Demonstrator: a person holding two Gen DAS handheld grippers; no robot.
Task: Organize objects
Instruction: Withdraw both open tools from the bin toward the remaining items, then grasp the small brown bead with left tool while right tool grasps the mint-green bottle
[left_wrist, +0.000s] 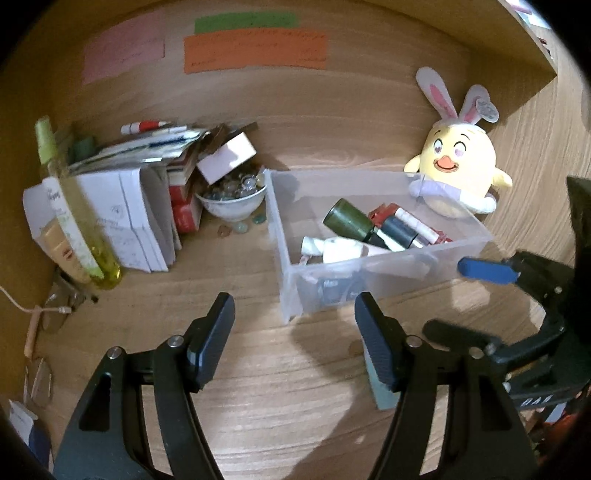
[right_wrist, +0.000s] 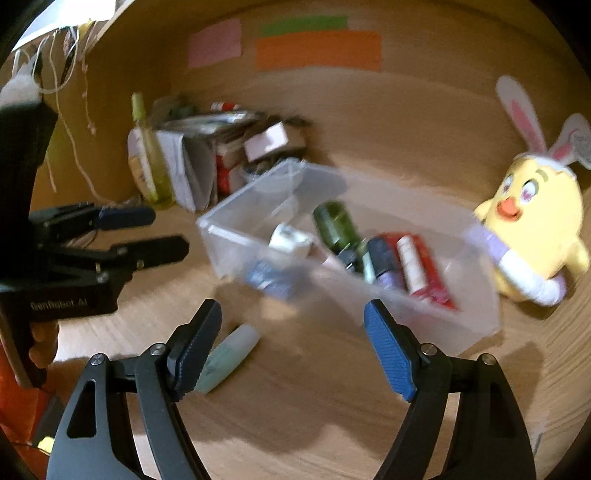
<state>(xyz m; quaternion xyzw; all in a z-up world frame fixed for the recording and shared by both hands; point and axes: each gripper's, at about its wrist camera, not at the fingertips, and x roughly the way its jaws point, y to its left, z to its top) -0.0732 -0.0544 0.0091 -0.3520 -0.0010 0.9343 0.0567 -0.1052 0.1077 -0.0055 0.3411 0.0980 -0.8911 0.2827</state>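
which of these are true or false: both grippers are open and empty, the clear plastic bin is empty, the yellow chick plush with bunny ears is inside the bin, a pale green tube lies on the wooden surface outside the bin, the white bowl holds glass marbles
1. Both the left gripper and the right gripper are open and empty. True.
2. The clear plastic bin is empty. False: it holds bottles and tubes, including a dark green bottle.
3. The yellow chick plush with bunny ears is inside the bin. False: it sits behind the bin's far corner.
4. A pale green tube lies on the wooden surface outside the bin. True.
5. The white bowl holds glass marbles. True.
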